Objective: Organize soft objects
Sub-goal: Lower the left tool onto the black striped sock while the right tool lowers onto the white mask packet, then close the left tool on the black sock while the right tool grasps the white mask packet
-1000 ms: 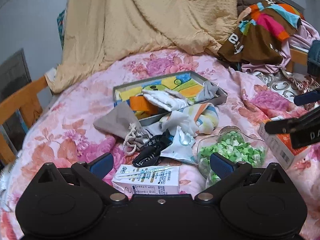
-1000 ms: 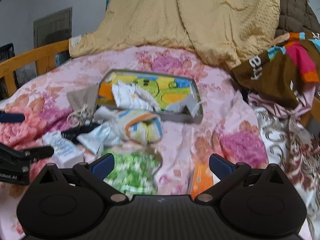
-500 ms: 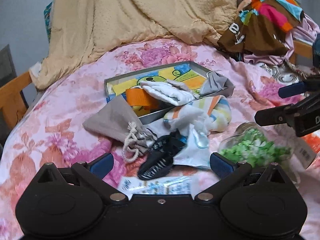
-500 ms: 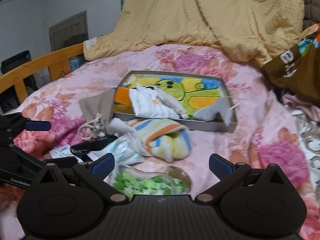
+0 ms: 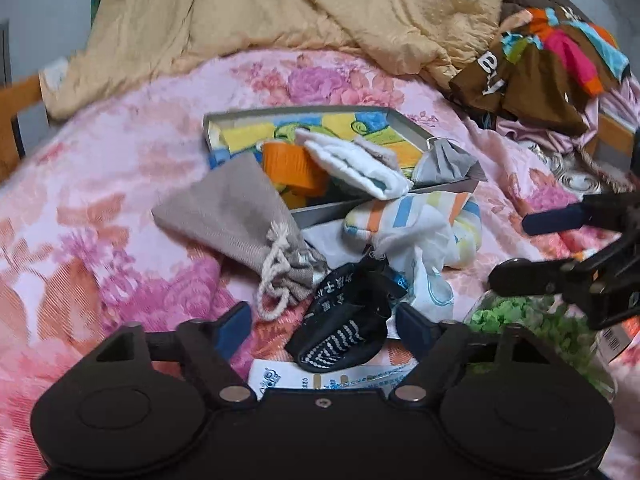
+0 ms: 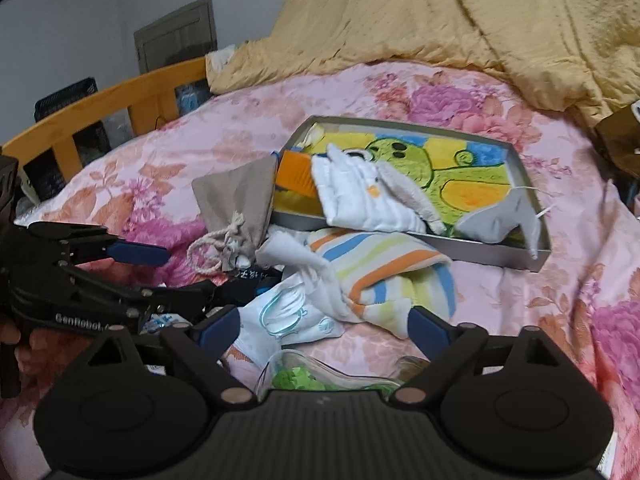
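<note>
A heap of soft things lies on the pink floral bedspread (image 5: 120, 208) in front of a grey tray (image 5: 400, 120). My left gripper (image 5: 324, 326) is closing around a black sock (image 5: 344, 328); its pads stand clear of the sock. A beige drawstring bag (image 5: 232, 212) lies to the left. My right gripper (image 6: 324, 328) is also closing, low over a striped cloth (image 6: 384, 276) and a white packet (image 6: 288, 320), and its pads press on nothing. In the tray (image 6: 500, 256) lie a white folded cloth (image 6: 360, 196), an orange piece (image 6: 296, 172) and a grey cloth (image 6: 500, 220).
A clear jar of green bits (image 5: 540, 320) lies near the right gripper (image 5: 516, 250). A white carton (image 5: 328, 380) sits under the left gripper (image 6: 172, 276). A yellow quilt (image 5: 280, 12) is piled behind, a brown garment (image 5: 528, 80) at the right, a wooden rail (image 6: 120, 96) at the left.
Both grippers have come forward and lower toward the heap, and their jaws have narrowed. The black sock now lies between the left fingers; the carton has slid under the left gripper.
</note>
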Demonstrator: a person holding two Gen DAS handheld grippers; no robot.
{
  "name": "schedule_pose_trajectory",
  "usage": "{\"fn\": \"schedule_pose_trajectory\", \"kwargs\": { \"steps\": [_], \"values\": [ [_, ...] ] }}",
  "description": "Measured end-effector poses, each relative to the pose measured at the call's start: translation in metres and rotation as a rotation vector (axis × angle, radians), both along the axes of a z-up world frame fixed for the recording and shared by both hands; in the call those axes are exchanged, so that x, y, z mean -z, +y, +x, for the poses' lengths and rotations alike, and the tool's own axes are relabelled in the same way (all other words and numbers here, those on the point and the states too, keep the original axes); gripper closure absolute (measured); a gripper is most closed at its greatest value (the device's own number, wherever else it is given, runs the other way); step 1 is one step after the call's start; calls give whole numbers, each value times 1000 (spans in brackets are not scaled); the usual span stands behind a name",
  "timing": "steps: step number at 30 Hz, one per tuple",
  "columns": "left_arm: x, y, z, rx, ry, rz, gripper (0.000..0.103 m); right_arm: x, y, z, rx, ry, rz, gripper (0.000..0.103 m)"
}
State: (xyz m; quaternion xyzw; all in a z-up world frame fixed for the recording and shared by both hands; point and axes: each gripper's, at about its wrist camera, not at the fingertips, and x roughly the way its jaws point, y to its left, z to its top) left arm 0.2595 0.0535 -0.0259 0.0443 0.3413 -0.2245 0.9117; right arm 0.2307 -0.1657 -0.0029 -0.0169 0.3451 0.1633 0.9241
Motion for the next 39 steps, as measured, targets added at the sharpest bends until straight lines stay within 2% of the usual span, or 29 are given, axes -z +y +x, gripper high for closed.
{"fn": "schedule_pose_trajectory", "kwargs": {
  "steps": [5, 9, 16, 20, 23, 28, 30, 32, 37, 39],
  "values": [
    [10, 4, 13, 7, 55, -67, 41, 6, 9, 9, -26, 25, -26, 18],
    [17, 6, 24, 11, 113, -112, 53, 9, 19, 15, -60, 51, -48, 20],
    [25, 10, 32, -8, 189, -134, 55, 19, 37, 22, -91, 98, -102, 22],
    [25, 12, 32, -14, 196, -144, 57, 26, 39, 30, -85, 121, -111, 22],
    [26, 12, 31, -11, 199, -147, 63, 29, 41, 35, -88, 132, -109, 23],
    [28, 11, 31, -3, 205, -143, 86, 32, 46, 40, -103, 138, -113, 34],
    [29, 10, 30, -3, 200, -139, 92, 31, 48, 39, -105, 130, -116, 39],
    [29, 11, 29, -15, 194, -141, 95, 30, 48, 38, -106, 127, -114, 45],
    [26, 12, 26, -57, 174, -152, 98, 30, 49, 35, -114, 112, -126, 46],
    [24, 12, 24, -64, 161, -154, 99, 30, 50, 33, -116, 103, -129, 51]
  ]
}}
